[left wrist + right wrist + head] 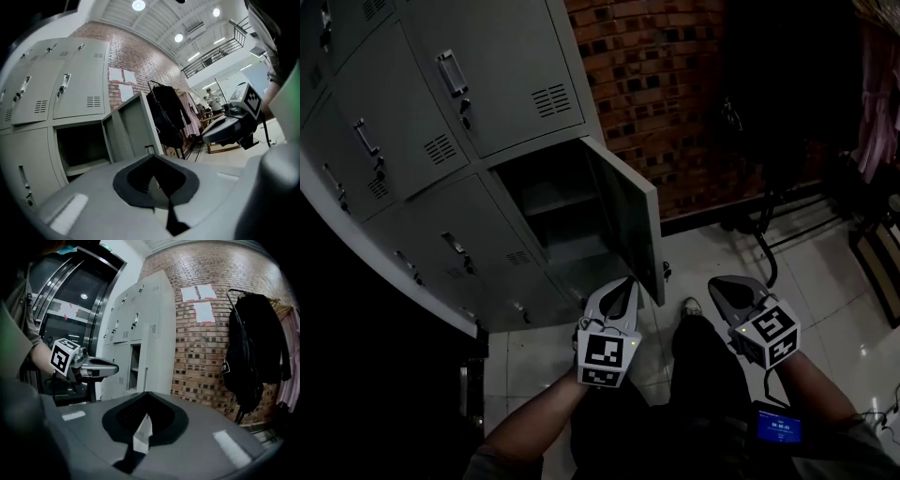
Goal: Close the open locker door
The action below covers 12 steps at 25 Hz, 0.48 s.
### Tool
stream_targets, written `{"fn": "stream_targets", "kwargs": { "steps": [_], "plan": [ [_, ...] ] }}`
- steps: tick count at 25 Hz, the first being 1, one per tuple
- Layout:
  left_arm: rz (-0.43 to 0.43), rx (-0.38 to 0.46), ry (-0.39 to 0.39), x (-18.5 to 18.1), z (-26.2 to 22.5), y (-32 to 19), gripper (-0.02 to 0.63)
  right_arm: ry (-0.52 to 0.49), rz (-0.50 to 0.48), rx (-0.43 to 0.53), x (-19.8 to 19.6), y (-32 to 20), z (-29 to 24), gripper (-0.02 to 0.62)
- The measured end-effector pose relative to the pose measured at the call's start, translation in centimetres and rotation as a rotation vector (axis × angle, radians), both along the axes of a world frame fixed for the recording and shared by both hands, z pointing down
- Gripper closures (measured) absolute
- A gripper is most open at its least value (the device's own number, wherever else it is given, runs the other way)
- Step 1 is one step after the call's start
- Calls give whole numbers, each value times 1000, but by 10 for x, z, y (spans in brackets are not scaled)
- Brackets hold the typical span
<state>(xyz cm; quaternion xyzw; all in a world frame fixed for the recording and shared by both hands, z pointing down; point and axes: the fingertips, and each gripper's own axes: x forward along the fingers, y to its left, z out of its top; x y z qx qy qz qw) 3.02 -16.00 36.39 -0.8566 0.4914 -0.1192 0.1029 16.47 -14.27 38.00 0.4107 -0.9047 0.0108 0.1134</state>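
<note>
Approach step: left claw (623, 291) and right claw (727, 292) both pressed together, empty. Next, nudge the mid-frame locker door (628, 220) shut.

Floor (834, 319): glossy pale tiles (dark grout lines). The grey locker bank (487, 75) stands on it, as do black rack legs (766, 246) and one shoe (691, 306).

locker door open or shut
Open: the door stands swung out from the lockers, showing the dark compartment and its shelf.
</note>
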Motion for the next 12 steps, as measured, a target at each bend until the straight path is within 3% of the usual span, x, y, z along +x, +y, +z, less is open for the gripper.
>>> {"fn": "stream_targets", "kwargs": {
  "steps": [12],
  "plan": [
    [7,-53,65,1,3,-23,604,13,-21,36,-26,-35,-12,586]
  ]
}}
